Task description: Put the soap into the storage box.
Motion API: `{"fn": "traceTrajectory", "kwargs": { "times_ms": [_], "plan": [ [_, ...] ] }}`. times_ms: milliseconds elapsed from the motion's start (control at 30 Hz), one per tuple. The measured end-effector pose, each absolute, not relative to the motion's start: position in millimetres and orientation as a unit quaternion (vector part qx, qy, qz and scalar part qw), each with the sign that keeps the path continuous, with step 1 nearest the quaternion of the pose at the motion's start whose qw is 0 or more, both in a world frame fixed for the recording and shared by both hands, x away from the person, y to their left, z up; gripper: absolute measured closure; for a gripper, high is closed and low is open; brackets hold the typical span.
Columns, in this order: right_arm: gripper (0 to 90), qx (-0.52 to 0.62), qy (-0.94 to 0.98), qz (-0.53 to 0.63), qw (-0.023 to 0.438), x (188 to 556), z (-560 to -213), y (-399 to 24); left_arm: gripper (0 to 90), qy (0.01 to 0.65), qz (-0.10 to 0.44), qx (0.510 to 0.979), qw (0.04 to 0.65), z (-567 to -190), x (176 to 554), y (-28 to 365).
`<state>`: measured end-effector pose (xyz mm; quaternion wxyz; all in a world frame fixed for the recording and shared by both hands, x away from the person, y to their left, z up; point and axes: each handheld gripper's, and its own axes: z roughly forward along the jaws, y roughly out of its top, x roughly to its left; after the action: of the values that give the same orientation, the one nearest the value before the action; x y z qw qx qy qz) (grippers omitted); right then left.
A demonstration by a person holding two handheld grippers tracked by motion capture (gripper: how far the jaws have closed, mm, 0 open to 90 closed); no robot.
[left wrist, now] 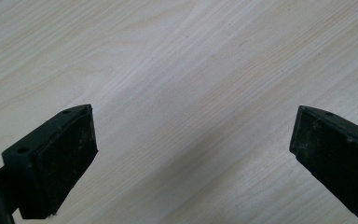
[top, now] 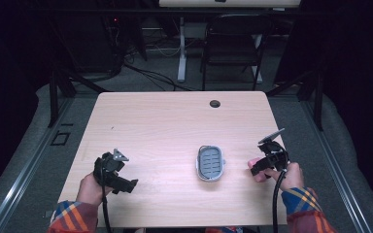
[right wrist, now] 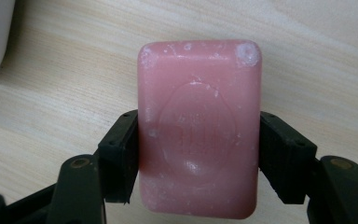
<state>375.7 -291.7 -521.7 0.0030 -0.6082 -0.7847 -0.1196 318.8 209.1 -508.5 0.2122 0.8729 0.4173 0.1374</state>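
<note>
The bench [top: 175,121] is pale wood, and the grey soap dish [top: 211,163] sits on it a little right of centre. From that dish, my right tongs [top: 256,167] lie at about three o'clock, near it but not touching. They are clenched on the pink soap bar [right wrist: 199,128], one pad on each long side. I judge the grip risky: the bar looks smooth and a little chalky, and the pads catch only its lower half, so it could pivot or squirt out if I tilt or squeeze harder. It could also land on the dish's raised rim and slide off. My left tongs [left wrist: 191,154], at nine o'clock from the dish and well apart, are spread wide over bare wood, so they could not catch a slip.
</note>
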Motion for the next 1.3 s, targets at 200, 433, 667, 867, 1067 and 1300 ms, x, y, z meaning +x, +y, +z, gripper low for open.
{"fn": "traceTrajectory", "kwargs": {
  "times_ms": [200,433,667,867,1067,1300],
  "plan": [
    [36.5,-0.596,-0.796,-0.105,-0.002,382,-514,-287,0.4,0.417,0.139,0.873,0.211,-508,319,210],
    [36.5,-0.59,-0.801,-0.102,-0.005,388,-502,-279,0.4,0.416,0.139,0.873,0.212,-508,319,209],
    [36.5,-0.579,-0.808,-0.105,-0.009,392,-491,-274,0.3,0.415,0.139,0.874,0.212,-508,319,209],
    [36.5,-0.579,-0.808,-0.113,-0.017,394,-485,-266,0.4,0.415,0.138,0.874,0.212,-508,319,209],
    [36.6,-0.567,-0.817,-0.108,-0.017,396,-477,-258,0.3,0.414,0.138,0.874,0.212,-508,319,209],
    [36.6,-0.559,-0.822,-0.109,-0.021,399,-471,-250,0.4,0.414,0.137,0.875,0.212,-508,319,209]
  ]
}}
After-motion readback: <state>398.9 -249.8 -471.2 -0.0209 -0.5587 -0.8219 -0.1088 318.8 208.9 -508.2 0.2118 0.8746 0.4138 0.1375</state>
